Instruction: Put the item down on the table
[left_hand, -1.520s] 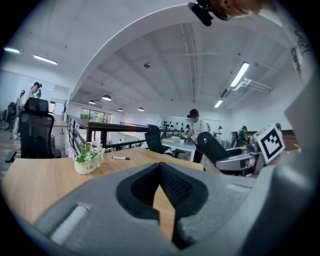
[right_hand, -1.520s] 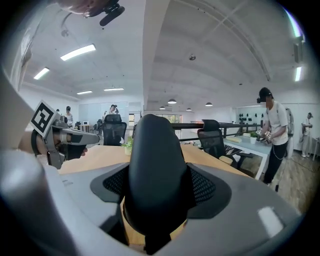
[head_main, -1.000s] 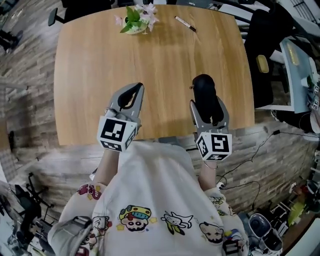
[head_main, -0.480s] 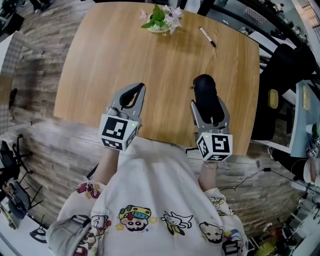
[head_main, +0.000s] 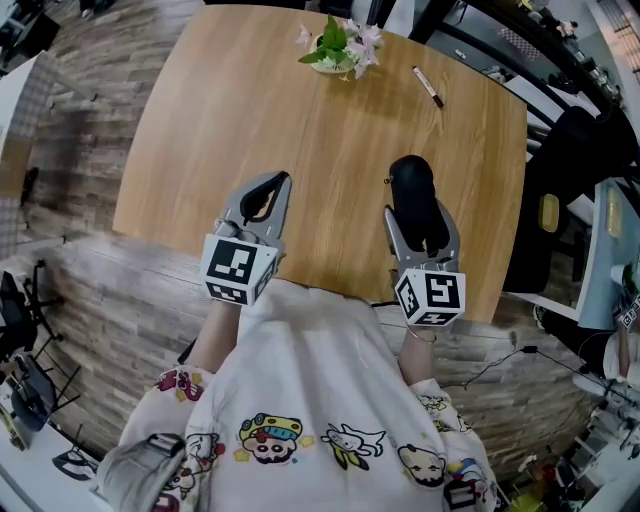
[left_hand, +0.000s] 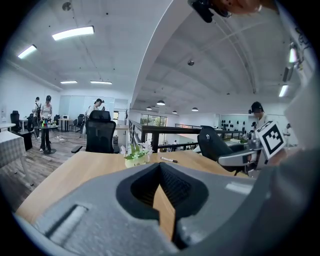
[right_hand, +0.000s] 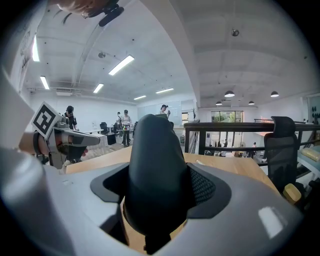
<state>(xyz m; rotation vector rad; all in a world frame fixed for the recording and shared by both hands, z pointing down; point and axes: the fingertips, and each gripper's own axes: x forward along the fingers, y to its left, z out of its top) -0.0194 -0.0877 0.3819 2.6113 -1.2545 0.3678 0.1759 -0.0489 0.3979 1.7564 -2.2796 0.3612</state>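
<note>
Closest in, the person's white sweatshirt with cartoon prints (head_main: 310, 400) fills the bottom of the head view. A bare left forearm (head_main: 213, 335) and a right wrist (head_main: 413, 345) reach forward from under it. Any lettering in the prints is too small to read.

Both hands hold their tools side by side and well apart, pointing away from the body over the near edge of the round-cornered, light wooden table (head_main: 250, 100). Each tool carries a white cube at its rear, the left cube (head_main: 236, 268) and the right cube (head_main: 430, 296), printed with black square marker patterns and no words.

The grey left tool (head_main: 277, 181) has its jaws brought together at the tips. Only a hollow between the pads shows the tabletop through it, and nothing is held.

The grey right tool (head_main: 420, 213) has its jaws standing wide and clamped on the two sides of a black, smooth, rounded item shaped like a computer mouse (head_main: 412, 180). The item juts forward past the jaw tips, nose away from the person. It sits above the table's near right part, and whether it touches the wood cannot be told.

Farther off, near the table's far edge, stands a small white pot of green leaves and pale pink flowers (head_main: 338, 52). Just right of it lies a black-and-white marker pen (head_main: 428, 86). Beyond the table, the left tool's view shows a black office chair (left_hand: 100, 132) on the grey-brown plank floor (head_main: 80, 120).
</note>
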